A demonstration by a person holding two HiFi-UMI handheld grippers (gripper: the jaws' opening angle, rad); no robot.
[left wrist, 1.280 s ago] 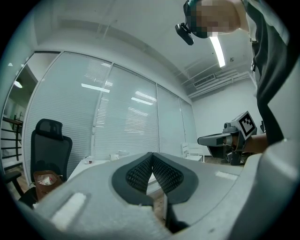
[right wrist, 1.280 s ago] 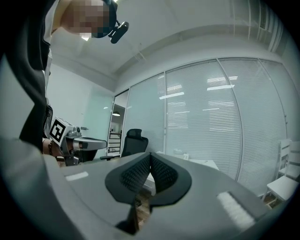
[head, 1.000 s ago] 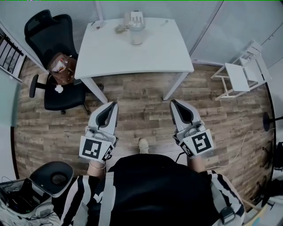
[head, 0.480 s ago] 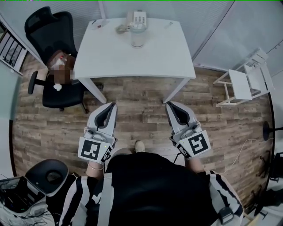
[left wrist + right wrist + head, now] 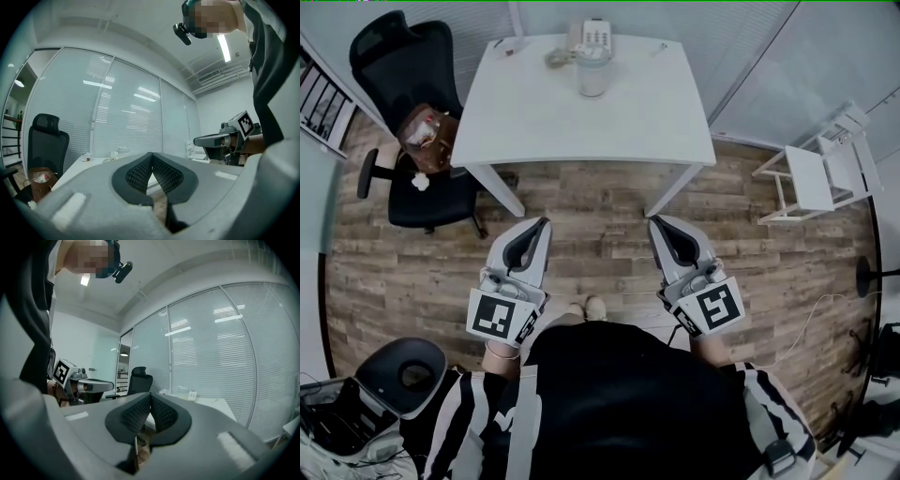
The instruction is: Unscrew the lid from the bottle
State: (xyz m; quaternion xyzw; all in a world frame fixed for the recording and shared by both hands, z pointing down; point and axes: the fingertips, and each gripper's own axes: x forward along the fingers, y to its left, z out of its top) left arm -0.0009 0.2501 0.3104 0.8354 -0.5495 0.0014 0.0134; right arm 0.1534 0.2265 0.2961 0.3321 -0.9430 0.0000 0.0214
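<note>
wood floor (image 5: 600,202) is stretching to a white worktop (image 5: 656,112), where the bottle (image 5: 592,80) is standing near the far edge, well apart from both tools. left gripper (image 5: 540,225) and right gripper (image 5: 656,225) are hovering level, fingers closed on nothing, probably because no reach is under way yet.

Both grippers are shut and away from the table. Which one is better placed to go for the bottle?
Left, but only barely. The left gripper and right gripper are both shut, empty and short of the white table, flanking the bottle. The left one sits slightly nearer its line.
</note>
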